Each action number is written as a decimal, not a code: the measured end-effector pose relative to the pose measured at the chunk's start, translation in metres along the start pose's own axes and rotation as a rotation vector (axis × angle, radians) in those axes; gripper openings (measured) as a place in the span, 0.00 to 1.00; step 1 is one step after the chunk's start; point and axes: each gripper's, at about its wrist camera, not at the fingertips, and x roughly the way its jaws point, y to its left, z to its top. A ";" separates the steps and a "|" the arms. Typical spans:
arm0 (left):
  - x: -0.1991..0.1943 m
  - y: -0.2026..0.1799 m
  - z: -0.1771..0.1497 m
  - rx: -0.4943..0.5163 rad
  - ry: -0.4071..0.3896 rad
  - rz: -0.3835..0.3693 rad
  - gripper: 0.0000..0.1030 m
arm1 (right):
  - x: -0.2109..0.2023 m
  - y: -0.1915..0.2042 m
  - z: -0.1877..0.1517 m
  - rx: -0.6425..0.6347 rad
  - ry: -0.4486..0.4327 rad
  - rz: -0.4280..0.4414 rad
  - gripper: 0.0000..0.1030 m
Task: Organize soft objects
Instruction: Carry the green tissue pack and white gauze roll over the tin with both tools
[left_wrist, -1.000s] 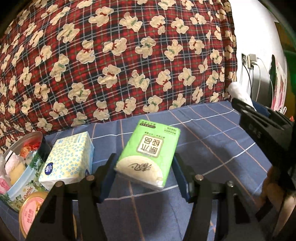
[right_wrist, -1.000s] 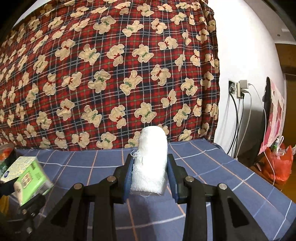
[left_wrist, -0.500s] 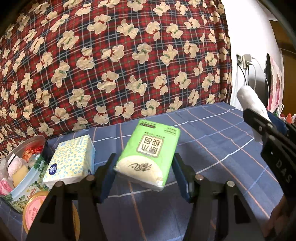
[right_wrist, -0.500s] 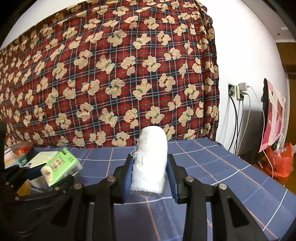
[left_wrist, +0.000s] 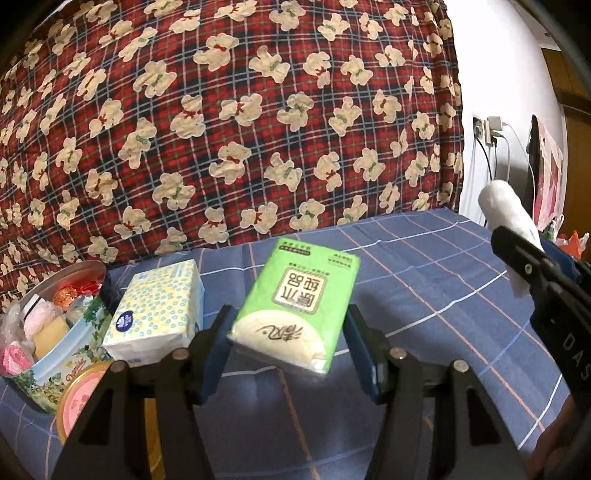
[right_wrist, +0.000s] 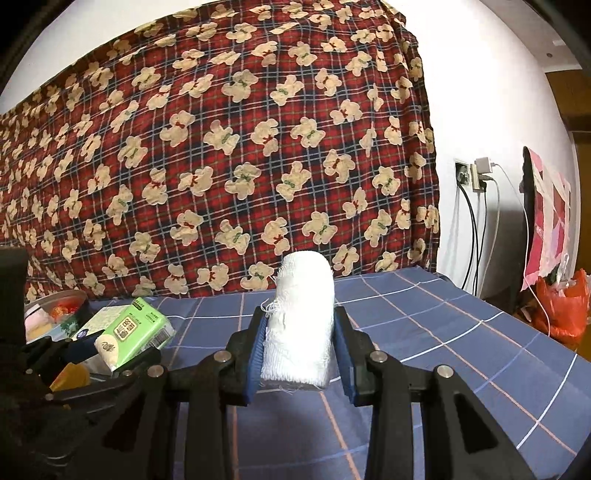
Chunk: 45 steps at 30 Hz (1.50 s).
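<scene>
my left claw (left_wrist: 291, 343) is clamping green tissue pack (left_wrist: 299, 302) | right claw (right_wrist: 300, 360) is clamping gauze roll (right_wrist: 301, 317) | blue-dotted tissue pack (left_wrist: 157, 314), tin (left_wrist: 55, 328) sitting left on bed (left_wrist: 424, 280)

right gripper (right_wrist: 299, 350): clamped on white gauze roll (right_wrist: 301, 321), roll upright between blue pads
left gripper (right_wrist: 107, 354): far left, holding green tissue pack (right_wrist: 135, 332) off the surface
surface: blue checked cloth (right_wrist: 424, 332)
left edge: round tin (right_wrist: 55, 306) with small items
backdrop: red plaid bear-print fabric (right_wrist: 240, 166)
</scene>
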 end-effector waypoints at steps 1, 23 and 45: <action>-0.001 0.001 -0.001 -0.002 0.003 0.002 0.57 | -0.001 0.002 0.000 -0.002 -0.002 0.002 0.37; -0.035 0.046 -0.018 -0.032 -0.027 0.040 0.57 | -0.018 0.049 -0.008 -0.026 0.006 0.081 0.37; -0.065 0.128 -0.038 -0.117 -0.064 0.111 0.57 | -0.027 0.142 -0.018 -0.105 0.027 0.228 0.37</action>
